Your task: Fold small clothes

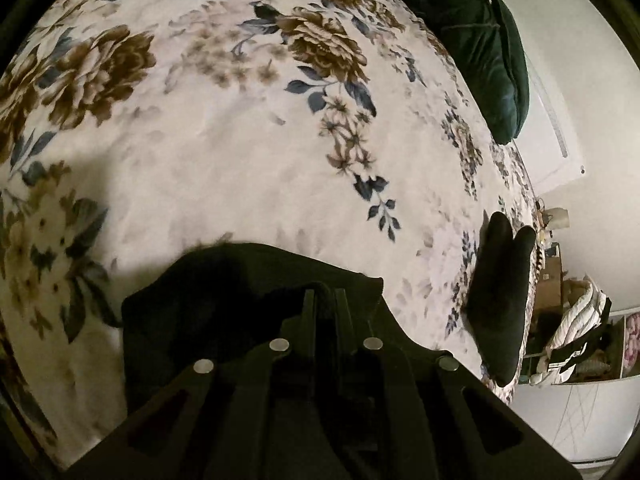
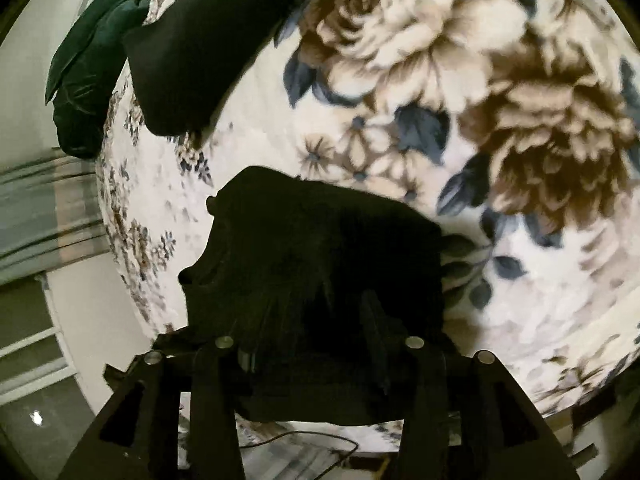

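A small black garment lies bunched on the floral bed cover. My left gripper is shut on its edge, the fingers close together with dark cloth between them. In the right wrist view the same kind of black cloth hangs over my right gripper and hides most of its fingers; the jaws stand apart with cloth draped between them, and whether they pinch it cannot be told. A second black piece lies flat at the bed's right edge; it also shows in the right wrist view.
A dark green pillow rests at the head of the bed, also in the right wrist view. Beyond the bed edge stand a white wall, cluttered shelves and a cable on the floor.
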Available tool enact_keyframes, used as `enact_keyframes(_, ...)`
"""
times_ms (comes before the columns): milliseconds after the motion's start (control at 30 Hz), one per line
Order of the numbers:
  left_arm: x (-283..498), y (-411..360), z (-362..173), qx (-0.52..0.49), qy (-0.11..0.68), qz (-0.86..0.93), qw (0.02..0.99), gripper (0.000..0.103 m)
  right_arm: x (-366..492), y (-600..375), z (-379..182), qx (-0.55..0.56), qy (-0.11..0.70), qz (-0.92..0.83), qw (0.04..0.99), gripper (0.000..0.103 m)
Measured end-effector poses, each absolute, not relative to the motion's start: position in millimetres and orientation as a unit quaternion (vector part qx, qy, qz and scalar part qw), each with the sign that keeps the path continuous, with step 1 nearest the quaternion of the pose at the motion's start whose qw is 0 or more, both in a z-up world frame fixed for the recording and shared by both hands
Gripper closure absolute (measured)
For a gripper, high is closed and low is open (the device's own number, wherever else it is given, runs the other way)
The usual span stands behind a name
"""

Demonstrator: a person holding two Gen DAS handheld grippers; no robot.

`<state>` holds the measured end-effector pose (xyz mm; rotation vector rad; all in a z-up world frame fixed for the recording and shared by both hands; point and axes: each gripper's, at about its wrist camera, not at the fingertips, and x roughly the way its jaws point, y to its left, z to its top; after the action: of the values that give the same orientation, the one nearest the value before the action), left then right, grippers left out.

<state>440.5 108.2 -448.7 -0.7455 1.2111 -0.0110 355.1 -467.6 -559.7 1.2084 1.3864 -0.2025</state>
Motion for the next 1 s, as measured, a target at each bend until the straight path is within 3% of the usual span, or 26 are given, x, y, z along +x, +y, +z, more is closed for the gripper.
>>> enact_keyframes(33,440.6,108.8,-449.1,-0.341,0.557,-0.003,0.757,0.098,357.8,-465.5,-565.3,0.517,0.603,-0.094,0.600,0.060)
enact_keyframes(67,440.9,109.1,-449.5,-0.341,0.558,-0.004,0.756,0.098,360.0,-464.0,-569.6,0.510,0.608,-0.103,0.600,0.080)
enact_keyframes(100,441.7,109.4,-449.3,-0.339,0.560,-0.004,0.756,0.098,362.8,-461.7,-574.4,0.506,0.613,-0.107,0.598,0.092)
enact_keyframes(133,442.6,109.5,-448.9,-0.337,0.560,-0.004,0.757,0.098,365.7,-460.0,-577.0,0.509,0.611,-0.105,0.597,0.094)
enact_keyframes(333,464.0,107.2,-444.9,-0.330,0.555,-0.011,0.763,0.098,396.0,-468.9,-558.2,0.552,0.552,-0.092,0.618,0.095)
enact_keyframes(467,478.5,110.1,-452.8,-0.324,0.550,0.003,0.770,0.098,439.6,-477.6,-549.8,0.519,0.537,-0.103,0.656,0.095)
enact_keyframes(633,493.7,132.9,-484.4,-0.349,0.549,0.034,0.759,0.096,477.5,-474.3,-582.2,0.501,0.553,-0.091,0.660,0.095)
enact_keyframes(700,499.8,142.8,-501.2,-0.366,0.564,0.040,0.739,0.096,481.0,-475.7,-595.8,0.505,0.560,-0.085,0.651,0.090)
enact_keyframes(733,499.9,144.3,-502.1,-0.367,0.568,0.042,0.736,0.095,479.8,-477.1,-597.7,0.510,0.559,-0.081,0.649,0.075)
enact_keyframes(767,498.5,145.6,-501.0,-0.365,0.568,0.034,0.737,0.088,477.3,-478.5,-595.4,0.517,0.552,-0.071,0.650,0.049)
enact_keyframes(800,495.6,145.2,-497.0,-0.354,0.571,0.029,0.740,0.071,472.6,-479.1,-588.6,0.521,0.539,-0.057,0.660,0.039)
enact_keyframes(833,491.6,144.3,-492.4,-0.343,0.573,0.023,0.744,0.061,468.6,-479.5,-580.3,0.517,0.529,-0.050,0.671,0.028)
enact_keyframes(867,486.7,143.2,-487.3,-0.338,0.569,0.015,0.749,0.046,464.3,-479.8,-572.0,0.507,0.524,-0.046,0.682,0.025)
enact_keyframes(900,479.9,141.1,-481.2,-0.328,0.566,0.006,0.757,0.041,459.6,-478.6,-562.3,0.488,0.524,-0.047,0.696,0.025)
enact_keyframes(1000,469.3,126.7,-474.6,-0.265,0.577,-0.014,0.773,0.041,453.1,-470.8,-548.9,0.424,0.541,-0.051,0.724,0.025)
